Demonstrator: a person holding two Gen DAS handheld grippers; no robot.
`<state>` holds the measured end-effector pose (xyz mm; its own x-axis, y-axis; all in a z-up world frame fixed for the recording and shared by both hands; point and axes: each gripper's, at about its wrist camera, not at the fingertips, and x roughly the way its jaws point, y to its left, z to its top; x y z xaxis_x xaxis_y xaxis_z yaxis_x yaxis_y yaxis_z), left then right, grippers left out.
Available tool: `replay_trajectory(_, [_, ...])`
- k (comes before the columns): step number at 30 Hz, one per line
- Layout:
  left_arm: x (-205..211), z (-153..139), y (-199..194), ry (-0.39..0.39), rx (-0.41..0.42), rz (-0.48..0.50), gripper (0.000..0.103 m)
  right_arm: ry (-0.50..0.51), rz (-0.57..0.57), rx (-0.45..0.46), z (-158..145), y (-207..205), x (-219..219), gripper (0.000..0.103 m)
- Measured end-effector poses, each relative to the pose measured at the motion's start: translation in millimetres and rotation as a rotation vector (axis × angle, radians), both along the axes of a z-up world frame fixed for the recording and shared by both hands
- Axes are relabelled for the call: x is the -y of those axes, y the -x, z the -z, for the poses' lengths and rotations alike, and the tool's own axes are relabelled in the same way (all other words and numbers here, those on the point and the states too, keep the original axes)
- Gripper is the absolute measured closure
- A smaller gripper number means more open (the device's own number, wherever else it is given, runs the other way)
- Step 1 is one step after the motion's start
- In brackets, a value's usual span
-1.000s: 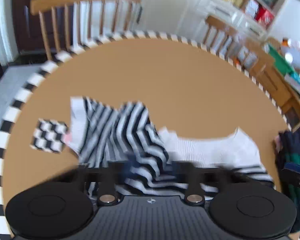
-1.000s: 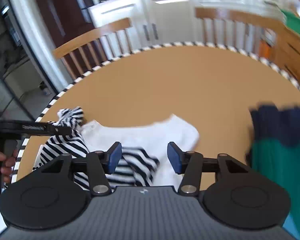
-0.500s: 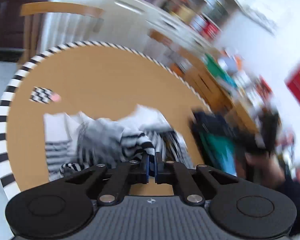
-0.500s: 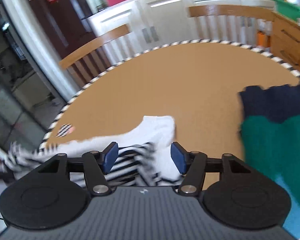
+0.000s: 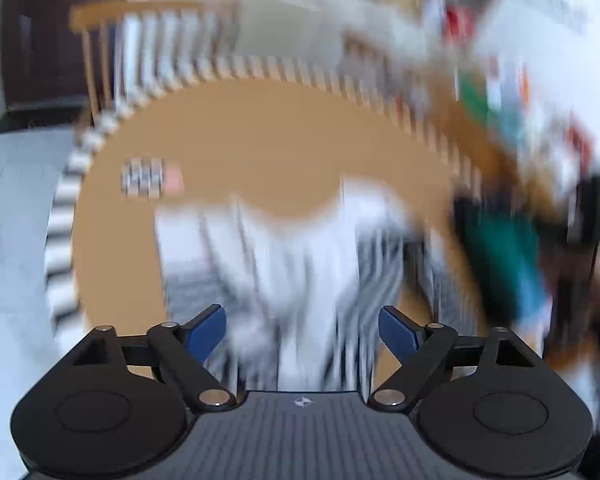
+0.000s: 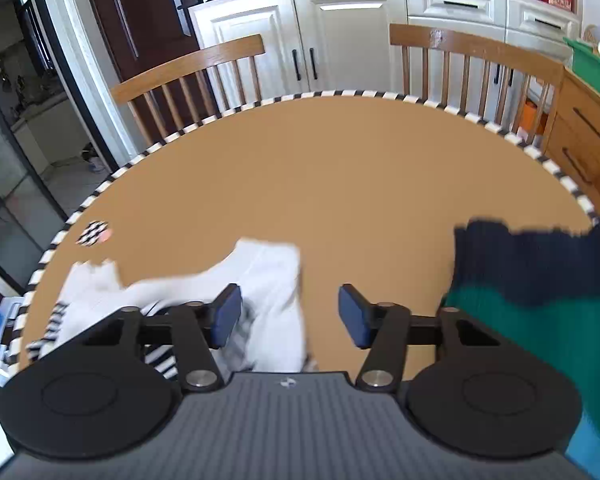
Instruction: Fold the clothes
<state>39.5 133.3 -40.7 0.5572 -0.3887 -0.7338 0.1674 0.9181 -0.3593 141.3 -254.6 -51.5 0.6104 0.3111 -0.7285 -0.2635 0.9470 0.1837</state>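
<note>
A white garment with black-and-white stripes (image 5: pixel 300 264) lies crumpled on the round tan table (image 5: pixel 280 132); the left wrist view is blurred by motion. My left gripper (image 5: pixel 302 330) is open and empty just above the garment's near part. In the right wrist view the same garment (image 6: pixel 268 276) lies at the lower left, and my right gripper (image 6: pixel 290 314) is open and empty over its right end. A navy and green knit garment (image 6: pixel 540 292) lies at the table's right side.
A small checkered tag (image 6: pixel 94 233) lies near the table's left edge, also in the left wrist view (image 5: pixel 148 178). Two wooden chairs (image 6: pixel 188 80) stand behind the table, white cabinets (image 6: pixel 340 32) beyond. A wooden dresser (image 6: pixel 588 128) stands at the right.
My left gripper was shut on the striped garment half a second ago; now it is open and the garment lies spread flatter. The right gripper has stayed open.
</note>
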Motion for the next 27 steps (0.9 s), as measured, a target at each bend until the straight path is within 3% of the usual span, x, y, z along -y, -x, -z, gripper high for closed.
replay_trajectory(1, [-2,3,-13,0.026,0.027,-0.03,0.027,0.01,-0.006,-0.003,2,-12,-2,0.056])
replay_trajectory(3, [6,22,-40,-0.01,-0.004,-0.027,0.052,0.036,-0.027,-0.014,8,-34,-9,0.058])
replay_trajectory(5, [15,39,-56,-0.039,-0.047,-0.002,0.063,0.058,-0.059,-0.035,18,-53,-19,0.059])
replay_trajectory(9, [23,61,-67,-0.052,-0.083,0.021,0.062,0.105,-0.128,-0.083,39,-81,-38,0.061])
replay_trajectory(12, [17,72,-73,-0.031,-0.124,-0.011,0.047,0.125,-0.178,-0.11,52,-96,-50,0.061])
replay_trajectory(17, [17,95,-81,0.035,-0.204,-0.011,0.046,0.175,-0.243,-0.158,72,-120,-69,0.056])
replay_trajectory(18, [19,97,-81,0.037,-0.201,-0.006,0.049,0.196,-0.256,-0.168,75,-121,-73,0.058])
replay_trajectory(19, [21,97,-80,0.03,-0.187,0.002,0.052,0.207,-0.268,-0.165,76,-121,-76,0.071])
replay_trajectory(21, [26,96,-79,0.013,-0.158,0.015,0.072,0.194,-0.299,-0.165,75,-115,-80,0.099])
replay_trajectory(24, [35,88,-75,-0.047,-0.121,0.002,0.082,0.232,-0.335,-0.134,71,-101,-89,0.099])
replay_trajectory(27, [44,79,-71,-0.126,-0.123,0.01,0.084,0.186,-0.297,-0.103,57,-91,-81,0.099])
